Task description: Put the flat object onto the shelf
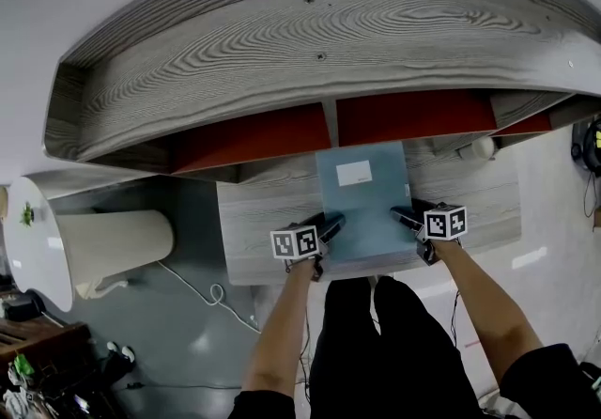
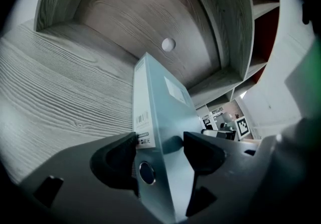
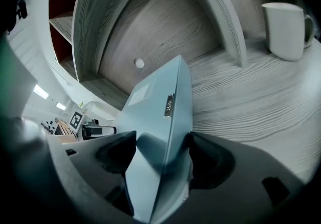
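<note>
A flat light-blue binder (image 1: 364,206) lies on the grey wood ledge (image 1: 258,220) of the shelf unit, its far end toward the red-backed compartments (image 1: 413,116). My left gripper (image 1: 331,222) grips its near left corner. In the left gripper view the pads (image 2: 120,155) press the white spine and the cover of the binder (image 2: 160,102). My right gripper (image 1: 402,215) holds the near right corner. In the right gripper view the binder (image 3: 155,102) fills the gap of the gripper (image 3: 161,150), with both pads against it.
The shelf's broad wooden top (image 1: 310,41) overhangs the compartments. A white mug (image 3: 286,29) stands on the ledge to the right of the binder, also in the head view as the mug (image 1: 479,147). A white round table (image 1: 33,239), a pale cylinder (image 1: 113,243) and a floor cable (image 1: 202,295) lie left.
</note>
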A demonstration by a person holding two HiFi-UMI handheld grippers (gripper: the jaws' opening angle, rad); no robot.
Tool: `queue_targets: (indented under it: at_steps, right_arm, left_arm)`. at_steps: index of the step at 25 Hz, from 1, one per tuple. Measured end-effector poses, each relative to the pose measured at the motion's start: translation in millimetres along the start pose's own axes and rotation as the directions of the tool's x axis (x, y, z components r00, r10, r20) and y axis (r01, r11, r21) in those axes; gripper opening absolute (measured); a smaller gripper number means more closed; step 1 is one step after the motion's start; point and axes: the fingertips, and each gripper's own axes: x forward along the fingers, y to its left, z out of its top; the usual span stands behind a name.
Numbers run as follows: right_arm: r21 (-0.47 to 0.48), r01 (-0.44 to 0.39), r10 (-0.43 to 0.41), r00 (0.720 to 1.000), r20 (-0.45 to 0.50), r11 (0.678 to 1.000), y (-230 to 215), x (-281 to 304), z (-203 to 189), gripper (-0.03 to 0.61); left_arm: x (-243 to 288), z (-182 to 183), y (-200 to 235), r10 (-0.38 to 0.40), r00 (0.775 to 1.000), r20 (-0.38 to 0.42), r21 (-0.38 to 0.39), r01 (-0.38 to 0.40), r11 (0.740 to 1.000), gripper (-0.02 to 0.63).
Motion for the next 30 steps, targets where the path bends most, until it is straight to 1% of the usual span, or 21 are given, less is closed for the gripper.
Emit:
queue_targets:
  at_steps: [3,6,9,12,14,16,19,21,23,25,27,29,30]
  right_arm:
    - [0.0,0.01,-0.01,0.999,0.033,1.0,1,-6,3,0.321]
    - [-0.006,0.028,-0.027,0.997,0.076,1.0,3,-15,9,0.321]
    - [-0.031,0.036,-0.033,0.994,0.1,0.999,8,-29,13,0.313]
    - [-0.062,0.043,-0.036,0.993,0.112,0.997,18,-46,16,0.291]
    - [-0.077,0.051,-0.042,0.992,0.12,0.996,21,-58,15,0.278]
    - [-0.089,0.052,-0.04,0.99,0.135,0.995,27,-73,13,0.25]
    - [-0.126,0.055,-0.034,0.986,0.164,0.991,41,-98,13,0.222]
    - [-0.154,0.054,-0.026,0.983,0.181,0.987,53,-113,14,0.212]
    - [-0.174,0.052,-0.016,0.979,0.204,0.983,63,-130,15,0.201]
    - [-0.184,0.049,-0.005,0.972,0.234,0.982,74,-148,14,0.18]
    - [-0.192,0.039,0.014,0.964,0.265,0.981,84,-169,14,0.168]
    - [-0.2,0.035,0.027,0.955,0.296,0.979,90,-190,17,0.164]
    - [-0.205,0.035,0.031,0.949,0.312,0.978,93,-200,19,0.158]
  left_arm:
    - [-4,0,0,-0.004,1.0,0.02,-0.006,0.004,1.0,0.293]
    - [-12,-1,3,0.019,0.999,0.035,0.006,-0.019,1.0,0.293]
    - [-26,0,1,0.038,0.997,0.071,0.013,-0.039,0.999,0.293]
    - [-42,0,-6,0.063,0.993,0.096,0.048,-0.067,0.997,0.293]
    - [-52,-2,-17,0.054,0.992,0.11,0.075,-0.063,0.995,0.291]
    - [-63,-7,-30,0.043,0.99,0.132,0.093,-0.055,0.994,0.29]
    - [-83,-10,-52,0.038,0.981,0.192,0.132,-0.064,0.989,0.249]
    - [-98,-9,-68,0.045,0.968,0.245,0.162,-0.087,0.983,0.212]
    - [-113,-8,-85,0.047,0.951,0.307,0.175,-0.105,0.979,0.191]
    - [-129,-9,-103,0.039,0.927,0.372,0.164,-0.108,0.981,0.155]
    - [-146,-13,-123,0.019,0.901,0.433,0.136,-0.087,0.987,0.102]
    - [-160,-17,-144,0.006,0.875,0.485,0.123,-0.075,0.99,0.078]
    - [-167,-21,-154,0.008,0.862,0.506,0.127,-0.083,0.988,0.068]
